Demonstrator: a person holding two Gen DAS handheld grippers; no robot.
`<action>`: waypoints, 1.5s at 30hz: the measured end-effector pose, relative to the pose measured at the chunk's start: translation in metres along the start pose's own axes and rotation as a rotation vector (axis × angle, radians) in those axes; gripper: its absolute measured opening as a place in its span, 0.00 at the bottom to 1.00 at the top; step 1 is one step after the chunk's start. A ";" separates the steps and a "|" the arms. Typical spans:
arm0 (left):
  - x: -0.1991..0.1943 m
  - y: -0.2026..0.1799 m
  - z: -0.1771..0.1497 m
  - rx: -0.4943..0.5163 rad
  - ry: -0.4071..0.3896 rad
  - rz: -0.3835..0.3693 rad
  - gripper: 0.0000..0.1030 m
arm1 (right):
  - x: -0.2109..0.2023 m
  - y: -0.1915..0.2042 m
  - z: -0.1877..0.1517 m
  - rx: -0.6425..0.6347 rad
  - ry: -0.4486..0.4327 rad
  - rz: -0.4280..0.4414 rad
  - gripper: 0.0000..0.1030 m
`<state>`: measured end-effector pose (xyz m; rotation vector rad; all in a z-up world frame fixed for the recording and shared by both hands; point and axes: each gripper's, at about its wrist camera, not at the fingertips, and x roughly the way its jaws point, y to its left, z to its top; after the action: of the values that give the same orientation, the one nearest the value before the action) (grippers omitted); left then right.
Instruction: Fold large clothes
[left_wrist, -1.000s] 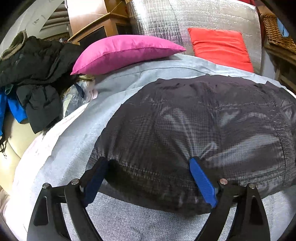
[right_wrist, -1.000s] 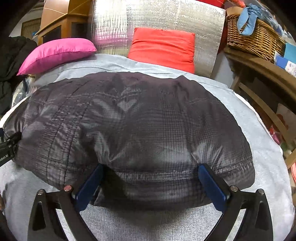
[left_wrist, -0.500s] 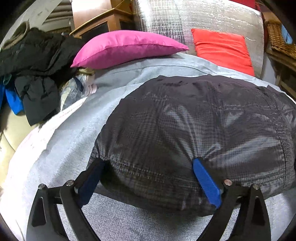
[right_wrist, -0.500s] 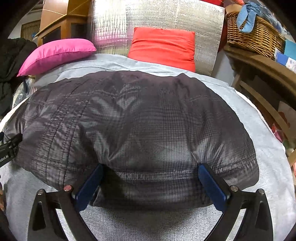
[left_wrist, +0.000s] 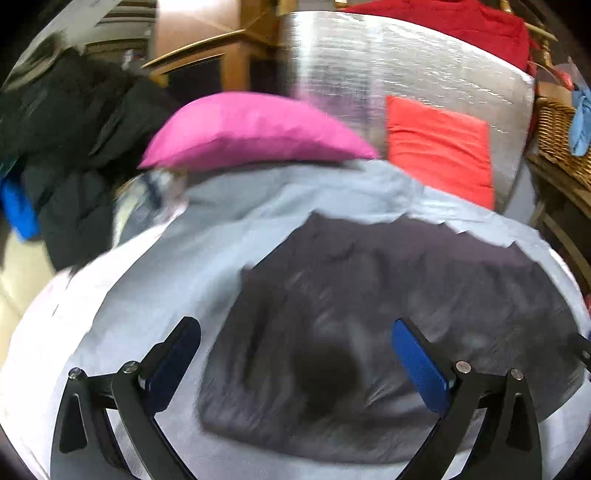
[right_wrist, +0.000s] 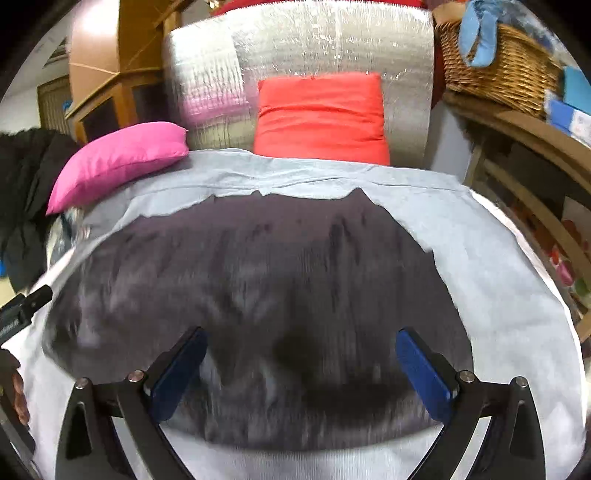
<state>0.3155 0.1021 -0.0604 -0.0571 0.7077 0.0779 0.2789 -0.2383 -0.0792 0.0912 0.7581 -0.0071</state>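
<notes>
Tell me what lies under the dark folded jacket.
The dark jacket lies on a light grey sheet that shows on all sides of it. Whatever is beneath the sheet, or tucked inside the jacket's folds, is covered.

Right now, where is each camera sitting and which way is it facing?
Left wrist: on the left gripper, angled down across the dark jacket toward the pink pillow; its own opening fingers show.
Right wrist: on the right gripper, same way; its fingers show, spread wide.
Shared: jacket, both pillows, grey sheet.
</notes>
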 end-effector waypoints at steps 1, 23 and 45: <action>0.004 -0.014 0.008 0.021 -0.001 -0.019 1.00 | 0.010 -0.001 0.017 0.009 0.012 0.014 1.00; 0.097 -0.049 0.031 0.046 0.220 -0.112 1.00 | 0.109 -0.034 0.056 0.106 0.162 0.000 1.00; 0.115 0.105 -0.005 -0.312 0.352 -0.487 1.00 | 0.106 -0.178 -0.007 0.521 0.269 0.460 0.98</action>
<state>0.3895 0.2120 -0.1417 -0.5496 1.0098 -0.2960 0.3444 -0.4125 -0.1712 0.7732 0.9757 0.2508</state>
